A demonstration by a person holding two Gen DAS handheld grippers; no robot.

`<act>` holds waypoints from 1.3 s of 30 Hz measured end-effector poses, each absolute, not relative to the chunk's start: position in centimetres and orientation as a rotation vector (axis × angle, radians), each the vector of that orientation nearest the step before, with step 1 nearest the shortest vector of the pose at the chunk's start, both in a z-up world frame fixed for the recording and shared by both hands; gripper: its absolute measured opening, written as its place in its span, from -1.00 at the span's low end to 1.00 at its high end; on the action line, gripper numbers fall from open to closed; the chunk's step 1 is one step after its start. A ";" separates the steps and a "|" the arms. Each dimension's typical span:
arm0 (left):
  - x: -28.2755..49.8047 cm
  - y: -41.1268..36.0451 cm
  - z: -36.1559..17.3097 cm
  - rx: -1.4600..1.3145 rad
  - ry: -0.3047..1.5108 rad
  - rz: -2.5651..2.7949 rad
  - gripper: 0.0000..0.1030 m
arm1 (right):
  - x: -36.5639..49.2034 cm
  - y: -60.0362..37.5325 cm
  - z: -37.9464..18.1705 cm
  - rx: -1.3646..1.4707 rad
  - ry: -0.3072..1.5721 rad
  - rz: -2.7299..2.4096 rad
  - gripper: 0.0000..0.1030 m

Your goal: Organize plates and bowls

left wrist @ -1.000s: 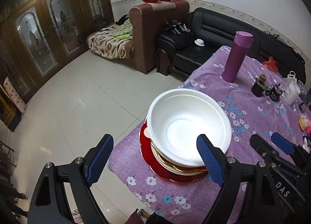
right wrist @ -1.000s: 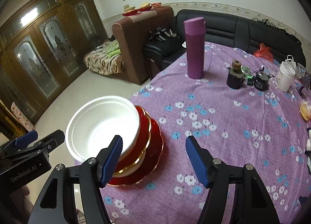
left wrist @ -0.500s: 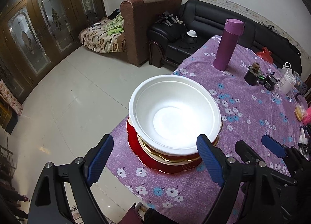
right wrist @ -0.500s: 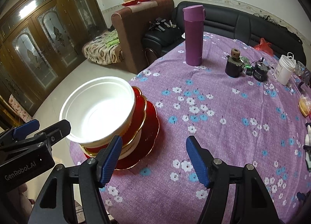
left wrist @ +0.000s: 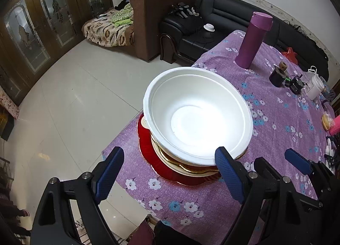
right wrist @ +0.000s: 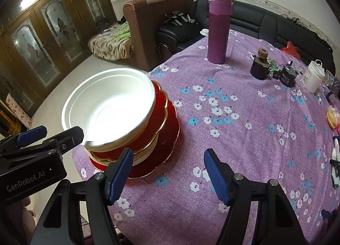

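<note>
A big white bowl (left wrist: 197, 115) sits on top of a pile of dishes at the edge of the table (right wrist: 244, 130).

The bowl is round, deep and has nothing in it. Under it are a red bowl with a gold rim (right wrist: 158, 104), a cream bowl (right wrist: 146, 153) and a wide red plate (right wrist: 167, 138), all on a purple cloth with flowers. The left gripper (left wrist: 170, 172) is wide open and holds nothing; its right finger looks close to the white bowl's rim. The right gripper (right wrist: 167, 172) is wide open too, just beside the pile. Only the right view shows the stacked sides clearly. A purple bottle (right wrist: 218, 30) stands far back.
</note>
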State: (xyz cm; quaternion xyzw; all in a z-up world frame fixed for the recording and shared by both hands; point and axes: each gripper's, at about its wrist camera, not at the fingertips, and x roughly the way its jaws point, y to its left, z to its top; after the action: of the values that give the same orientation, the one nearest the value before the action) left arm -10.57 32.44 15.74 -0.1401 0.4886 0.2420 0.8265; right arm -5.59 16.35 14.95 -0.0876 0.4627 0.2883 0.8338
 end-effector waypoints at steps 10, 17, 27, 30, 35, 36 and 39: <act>-10.4 33.8 15.1 -0.310 1.055 0.489 0.69 | -5.9 18.0 14.5 -0.221 0.994 0.601 0.45; -10.3 34.7 14.6 -0.311 1.063 0.469 0.69 | -5.9 18.8 14.1 -0.231 1.005 0.584 0.46; -10.0 36.1 12.7 -0.306 1.100 0.438 0.69 | -5.6 19.3 12.9 -0.228 1.036 0.525 0.47; -9.9 36.8 12.2 -0.316 1.101 0.427 0.69 | -5.1 19.4 12.7 -0.211 1.046 0.496 0.48; -9.5 37.7 11.5 -0.333 1.117 0.405 0.69 | -4.5 19.7 12.4 -0.192 1.069 0.467 0.48; -9.4 37.8 11.7 -0.337 1.111 0.398 0.69 | -4.5 19.7 12.5 -0.196 1.066 0.462 0.48; -9.6 38.1 12.8 -0.332 1.080 0.386 0.69 | -4.7 19.4 12.7 -0.201 1.057 0.451 0.48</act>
State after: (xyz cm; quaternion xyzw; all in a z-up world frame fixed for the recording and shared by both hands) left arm -9.62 38.05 12.75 -0.1561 0.5086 0.1819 0.8270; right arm -4.69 19.44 12.71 -0.0949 0.4990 0.2129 0.8347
